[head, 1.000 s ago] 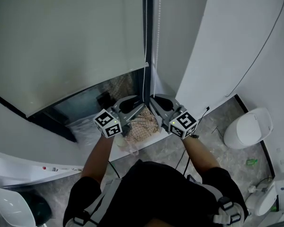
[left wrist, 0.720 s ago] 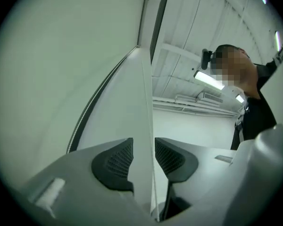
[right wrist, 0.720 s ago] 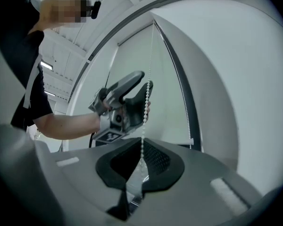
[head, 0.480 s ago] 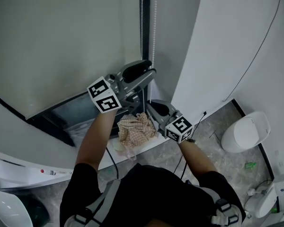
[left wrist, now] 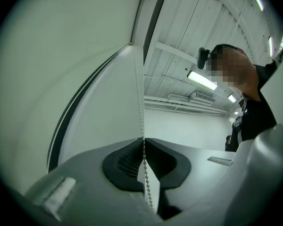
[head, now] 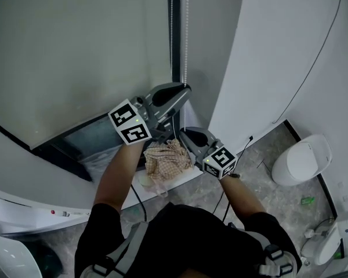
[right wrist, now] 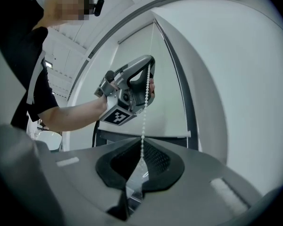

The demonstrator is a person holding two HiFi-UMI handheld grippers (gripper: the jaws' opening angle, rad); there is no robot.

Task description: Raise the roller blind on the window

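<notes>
The pale roller blind point(head: 75, 51) hangs over the window, with dark glass point(head: 95, 135) showing under its lower edge. A white bead chain point(head: 186, 33) runs down beside the frame. My left gripper point(head: 184, 90) sits higher on it; its jaws have just been closing, and in the left gripper view they point(left wrist: 143, 139) pinch the chain point(left wrist: 141, 98). My right gripper point(head: 182, 133) is just below and is shut on the same chain point(right wrist: 143, 112) where the jaw tips point(right wrist: 141, 138) meet. The right gripper view shows the left gripper point(right wrist: 150, 76) above, with the beads hanging from it.
A checked cloth point(head: 165, 158) lies on the sill beneath both grippers. A white pillar point(head: 261, 57) stands right of the window with a thin black cable point(head: 313, 68) on the wall. On the floor, a white lidded bin point(head: 301, 158) stands right and a white chair point(head: 11, 259) lower left.
My left gripper has risen from beside the right gripper to above it along the bead chain, and its jaws have closed on the beads. The right gripper has stayed put.
</notes>
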